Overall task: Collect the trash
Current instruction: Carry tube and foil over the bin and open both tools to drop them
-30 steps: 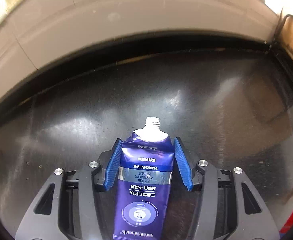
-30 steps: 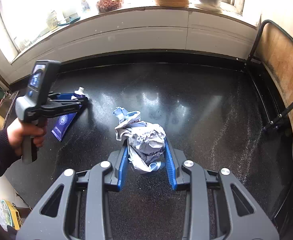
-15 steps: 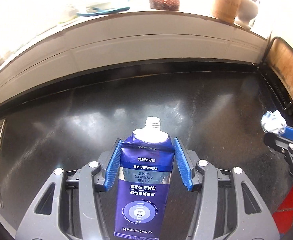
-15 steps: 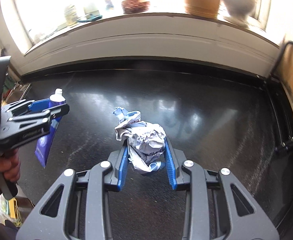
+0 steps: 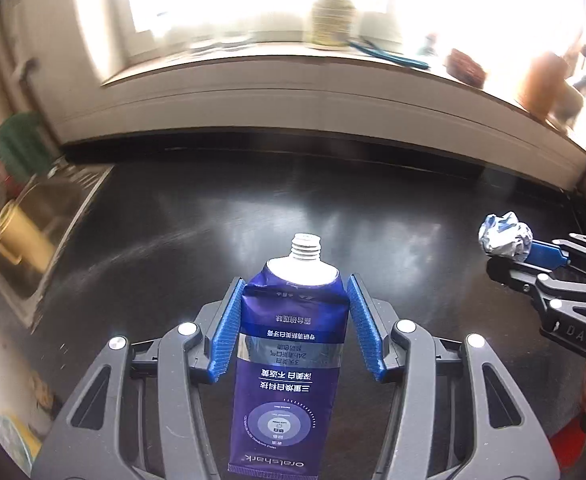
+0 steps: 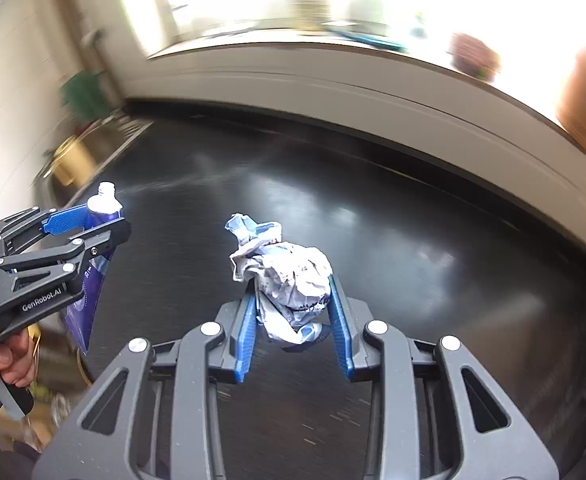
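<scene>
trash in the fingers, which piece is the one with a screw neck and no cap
The purple toothpaste tube in the left gripper: flat, printed, with a bare white threaded neck. The right gripper holds a crumpled paper wad instead.

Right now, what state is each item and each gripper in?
Left gripper: shut on the toothpaste tube, lifted off the counter.
Toothpaste tube: blue, cap off, crumpled near the neck, held.
Right gripper: shut on the crumpled paper wad, lifted.
Crumpled paper wad: balled up, held between the pads.
Black countertop: no trash visible on it.
Sink: a brass-coloured pot sits in it, blurred.
</scene>
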`<state>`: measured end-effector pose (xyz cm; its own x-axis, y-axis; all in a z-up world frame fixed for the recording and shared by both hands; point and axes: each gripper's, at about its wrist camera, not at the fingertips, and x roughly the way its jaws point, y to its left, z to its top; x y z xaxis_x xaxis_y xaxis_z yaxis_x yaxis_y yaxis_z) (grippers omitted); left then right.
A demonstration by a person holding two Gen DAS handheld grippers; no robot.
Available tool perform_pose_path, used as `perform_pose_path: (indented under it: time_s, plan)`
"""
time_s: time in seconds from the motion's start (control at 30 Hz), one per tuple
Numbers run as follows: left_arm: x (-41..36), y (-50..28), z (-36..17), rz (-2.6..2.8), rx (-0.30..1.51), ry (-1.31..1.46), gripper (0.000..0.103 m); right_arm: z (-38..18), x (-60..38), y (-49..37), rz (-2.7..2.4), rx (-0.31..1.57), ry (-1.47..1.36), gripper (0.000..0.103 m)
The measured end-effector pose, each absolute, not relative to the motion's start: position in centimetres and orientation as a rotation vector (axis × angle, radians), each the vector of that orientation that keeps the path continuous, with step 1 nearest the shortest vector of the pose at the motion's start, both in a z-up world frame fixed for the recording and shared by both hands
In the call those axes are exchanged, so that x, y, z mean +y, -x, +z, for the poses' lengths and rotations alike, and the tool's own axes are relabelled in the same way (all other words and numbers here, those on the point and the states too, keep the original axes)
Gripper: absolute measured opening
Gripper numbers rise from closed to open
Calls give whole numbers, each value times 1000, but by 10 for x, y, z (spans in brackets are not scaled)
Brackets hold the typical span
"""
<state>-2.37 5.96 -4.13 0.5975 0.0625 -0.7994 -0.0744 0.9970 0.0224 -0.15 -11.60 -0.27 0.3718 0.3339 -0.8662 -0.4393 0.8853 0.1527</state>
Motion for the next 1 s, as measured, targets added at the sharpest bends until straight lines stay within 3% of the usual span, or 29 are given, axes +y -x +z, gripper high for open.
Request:
perform_pose_path:
  time_s: [0.5,1.0]
  plan:
    - [267,183,-71,605,967,297,51,-16,167,70,1064,1106,373,33]
    - [394,326,-193,847,967,644,51,-98,373,201,1395,1261,620,34]
